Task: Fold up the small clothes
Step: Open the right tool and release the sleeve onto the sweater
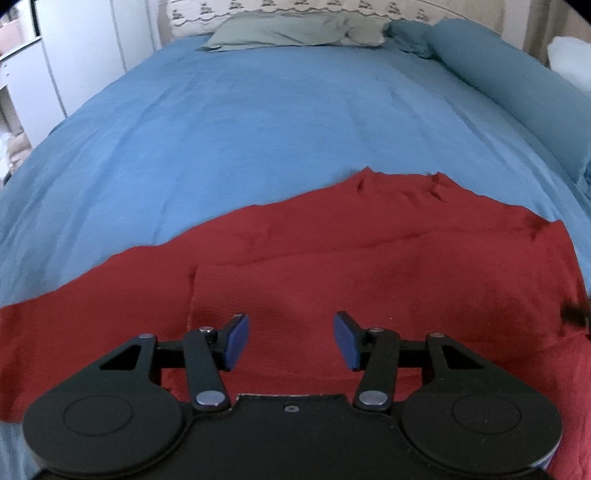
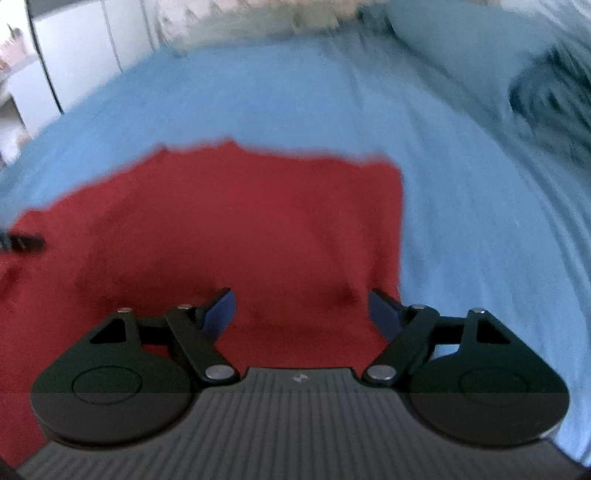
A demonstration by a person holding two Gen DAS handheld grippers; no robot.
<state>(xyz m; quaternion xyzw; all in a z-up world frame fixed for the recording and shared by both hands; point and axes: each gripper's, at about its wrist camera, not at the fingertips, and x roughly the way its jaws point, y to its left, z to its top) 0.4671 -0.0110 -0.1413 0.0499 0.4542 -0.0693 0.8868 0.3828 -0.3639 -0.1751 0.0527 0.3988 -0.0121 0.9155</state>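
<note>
A red knit garment [image 1: 369,251] lies spread on the blue bedcover [image 1: 258,122], with one layer folded over near its front. My left gripper [image 1: 291,339] hovers over that folded part, its blue pads [image 1: 236,341] apart and nothing between them. In the right wrist view, which is blurred, the same red garment [image 2: 240,229] fills the lower left, its right edge against the blue cover [image 2: 461,229]. My right gripper [image 2: 301,314] stands open above the garment's right part, and no cloth is caught in its jaws.
Pillows [image 1: 295,29] and a blue bolster [image 1: 498,74] lie at the head of the bed. White cupboards [image 1: 74,55] stand to the left. A dark tip of the other tool [image 1: 574,314] shows at the right edge of the left view.
</note>
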